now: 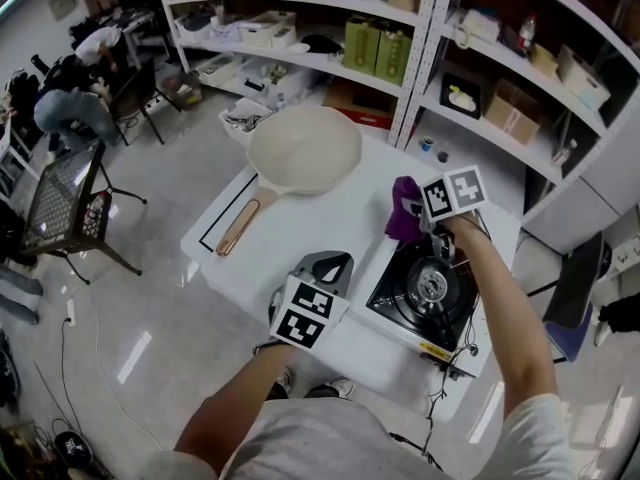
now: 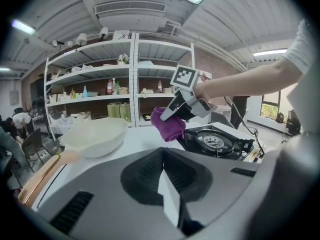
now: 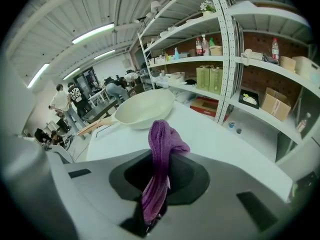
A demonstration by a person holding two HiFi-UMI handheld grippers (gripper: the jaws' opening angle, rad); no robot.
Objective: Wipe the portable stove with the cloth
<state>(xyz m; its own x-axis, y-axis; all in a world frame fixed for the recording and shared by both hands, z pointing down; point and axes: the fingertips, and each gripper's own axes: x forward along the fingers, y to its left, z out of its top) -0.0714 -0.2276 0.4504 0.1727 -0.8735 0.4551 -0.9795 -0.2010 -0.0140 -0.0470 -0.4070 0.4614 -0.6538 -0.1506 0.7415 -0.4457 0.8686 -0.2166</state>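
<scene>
- My right gripper (image 3: 155,196) has its jaws clamped on the purple cloth (image 3: 163,143). One end of the cloth is pinched deep between the jaws. The rest bunches up and flops over past the tips.
- In the head view, the cloth hangs at the far left corner of the stove (image 1: 425,293), just beside the burner ring. I cannot tell whether it touches the stove or the bench (image 1: 290,243).
- The stove is black and sits at the near right corner of the white bench.
- My right arm reaches out over the stove, with the gripper's marker cube above the stove's far edge.
- My left gripper (image 2: 167,184) has its jaws pressed together with nothing between them.
- It hovers over the near edge of the bench, just left of the stove and apart from it. It points toward the far side.
- A cream pan (image 1: 305,148) rests at the far left part of the bench, well apart from the cloth. Its wooden handle points toward the left edge.
</scene>
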